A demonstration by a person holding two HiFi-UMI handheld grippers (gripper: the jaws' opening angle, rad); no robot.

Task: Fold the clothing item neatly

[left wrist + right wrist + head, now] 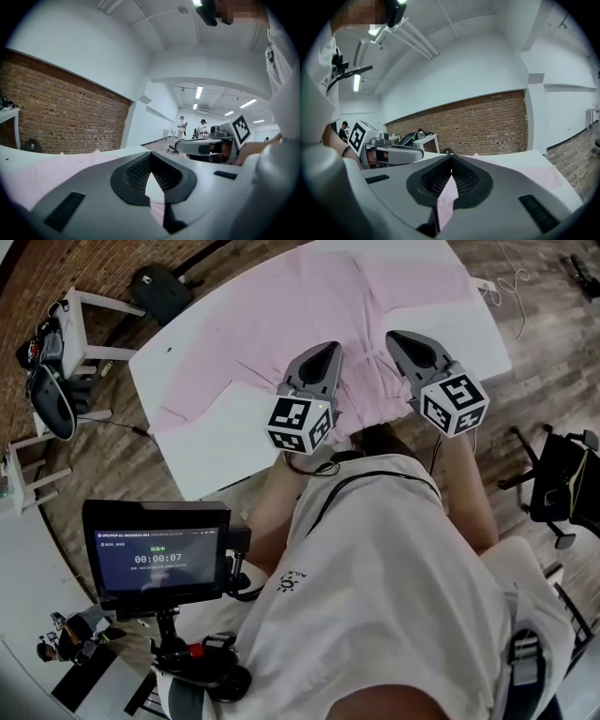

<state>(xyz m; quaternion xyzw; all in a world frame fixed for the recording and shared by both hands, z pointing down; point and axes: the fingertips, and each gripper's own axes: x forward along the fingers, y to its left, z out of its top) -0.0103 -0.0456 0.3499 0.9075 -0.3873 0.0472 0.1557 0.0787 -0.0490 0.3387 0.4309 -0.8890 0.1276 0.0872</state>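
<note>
Left claw, head view: the grey two-jaw left gripper [322, 354] was clenched on the near edge of the pale pink cloth garment [309, 296], at the near side of the white rectangular table [211, 451].
Right claw, head view: the grey two-jaw right gripper [410, 345] was clamped on the same edge, also at the table's near side.
Garment, head view: it lay spread across the table top, reaching towards the table's far side.
Left gripper view: the jaws were together with a pale fold [157, 197] pinched between them.
Right gripper view: the jaws were together on a pink fold [446, 201].
Step, as judged: probably carrying the near edge towards the table's far side for a first fold.
Doing it well: both hands needed to travel together and level, with the edge taut between them. It had to land square to the table's far side, with no release until the cloth rested there.
</note>
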